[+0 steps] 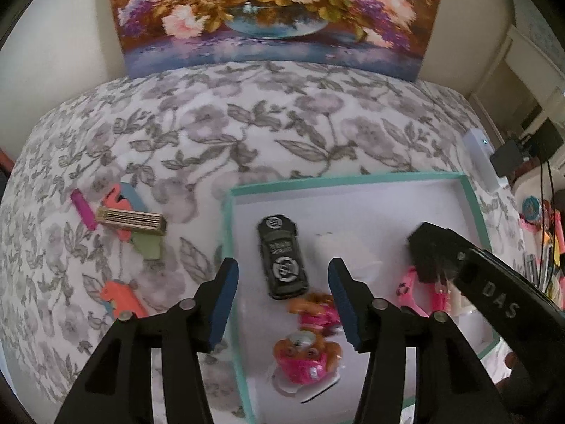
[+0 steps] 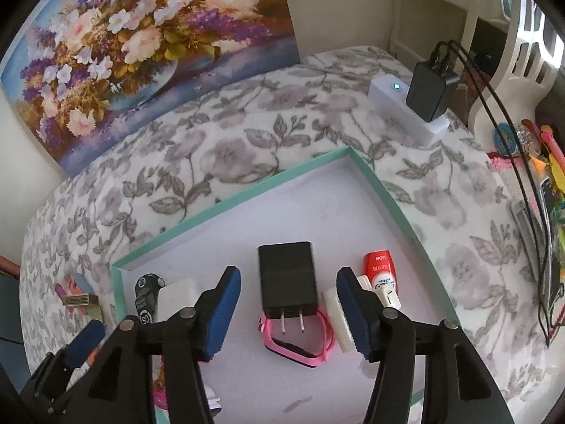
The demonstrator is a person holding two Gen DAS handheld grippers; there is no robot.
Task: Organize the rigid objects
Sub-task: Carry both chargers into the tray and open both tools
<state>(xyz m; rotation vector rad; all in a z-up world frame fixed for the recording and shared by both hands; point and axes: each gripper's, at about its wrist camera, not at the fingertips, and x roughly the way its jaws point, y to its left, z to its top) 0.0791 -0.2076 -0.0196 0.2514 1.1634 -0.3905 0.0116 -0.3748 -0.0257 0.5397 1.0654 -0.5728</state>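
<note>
Teal-rimmed tray (image 1: 475, 198) sat on the flowery bedspread (image 1: 247, 123). From the left wrist view, the left gripper (image 1: 282, 304) hung with jaws apart, gripping nothing, right above a black toy car (image 1: 282, 258) in the tray's left part, a pink-and-orange toy (image 1: 307, 357) nearer. Some loose bits (image 1: 130, 222) lay left of the tray. From the right wrist view, the right gripper (image 2: 287, 314) was open too, straddling a black plug adapter (image 2: 287, 279) lying partly on a pink watch (image 2: 300, 346), red-and-white tube (image 2: 381, 275) just to the right.

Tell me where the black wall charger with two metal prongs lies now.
In the right wrist view, the black wall charger lies inside the teal-rimmed tray, its prongs over the pink watch.
</note>
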